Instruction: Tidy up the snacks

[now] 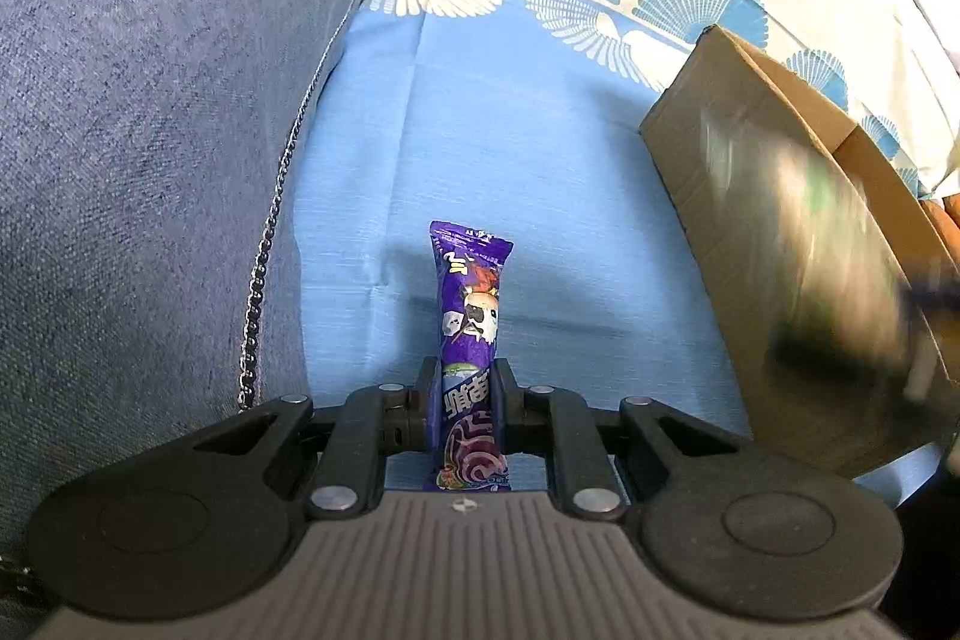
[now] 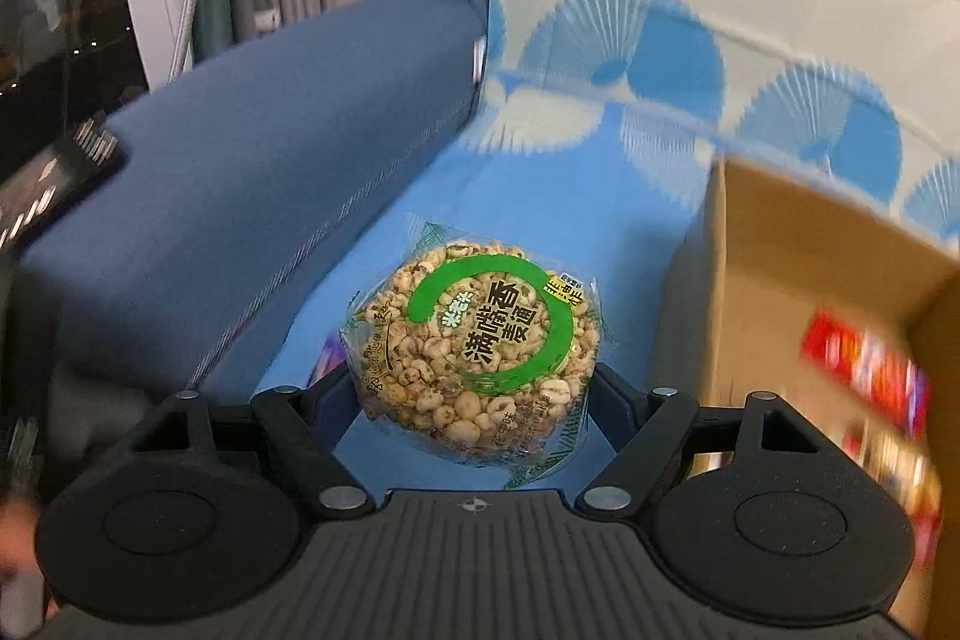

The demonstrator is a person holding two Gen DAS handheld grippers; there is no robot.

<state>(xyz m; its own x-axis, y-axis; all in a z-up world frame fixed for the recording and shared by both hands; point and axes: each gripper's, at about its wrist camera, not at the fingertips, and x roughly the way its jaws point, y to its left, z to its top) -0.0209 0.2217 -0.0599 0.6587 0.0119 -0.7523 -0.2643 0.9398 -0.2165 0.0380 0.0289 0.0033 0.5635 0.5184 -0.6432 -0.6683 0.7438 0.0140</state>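
A blue fan-print sheet covers the sofa. The left hand-held gripper pinches a purple candy bar. The right hand-held gripper grips a round puffed-grain cake beside a cardboard box.

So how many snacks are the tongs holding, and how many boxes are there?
Purple candy stick in the left tongs: 1
Round puffed-grain cake in the right tongs: 1
Cardboard box: 1
Total: 2 held snacks and 1 box. The snacks inside the box are too blurred to count.
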